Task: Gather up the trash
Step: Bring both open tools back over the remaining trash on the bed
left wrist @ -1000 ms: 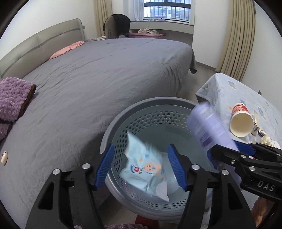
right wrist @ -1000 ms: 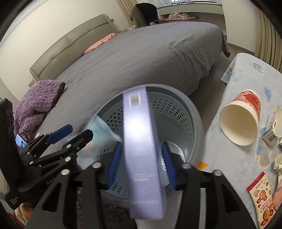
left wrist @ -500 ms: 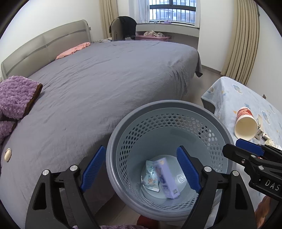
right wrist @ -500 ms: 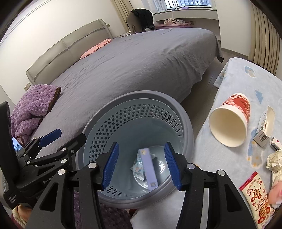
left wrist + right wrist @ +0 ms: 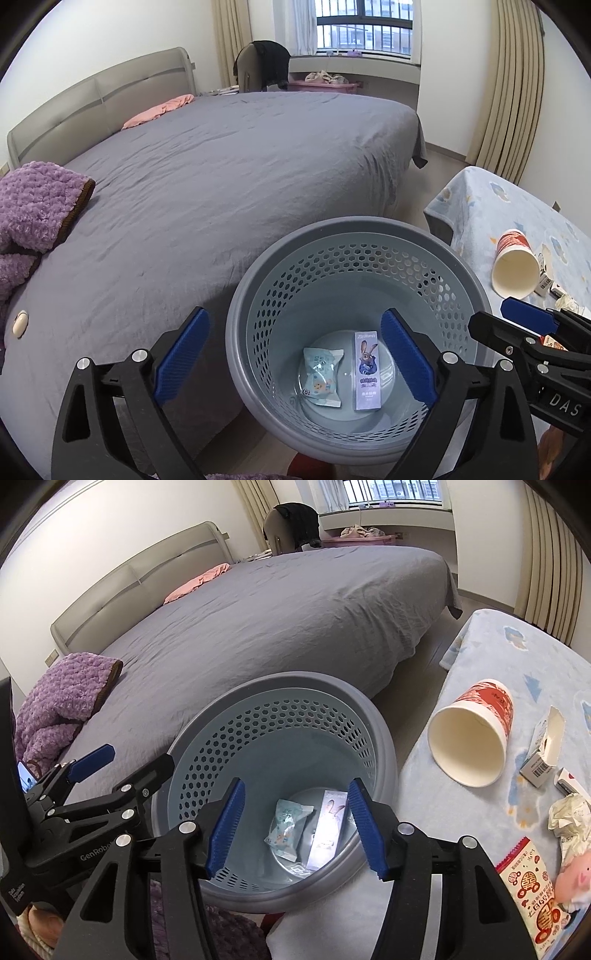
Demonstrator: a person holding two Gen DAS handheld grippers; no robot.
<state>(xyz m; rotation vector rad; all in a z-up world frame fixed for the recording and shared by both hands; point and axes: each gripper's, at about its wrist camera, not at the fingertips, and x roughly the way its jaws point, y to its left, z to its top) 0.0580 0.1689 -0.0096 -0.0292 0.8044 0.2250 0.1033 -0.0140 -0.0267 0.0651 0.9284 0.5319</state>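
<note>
- The bin sits below both claws, between bed and table.
- On its floor lie a pale blue packet and a purple box, side by side, seen between the fingers of each claw.
- The print on both is too small to read.
- Right of the right claw, on the table: a tipped cup, a small carton, crumpled paper, and a red packet cut off by the frame edge.
- The left claw is spread wide and holds nothing; the right one likewise.

"DAS" on right claw body; "GenRobot" on left claw body; other print unreadable.
</note>
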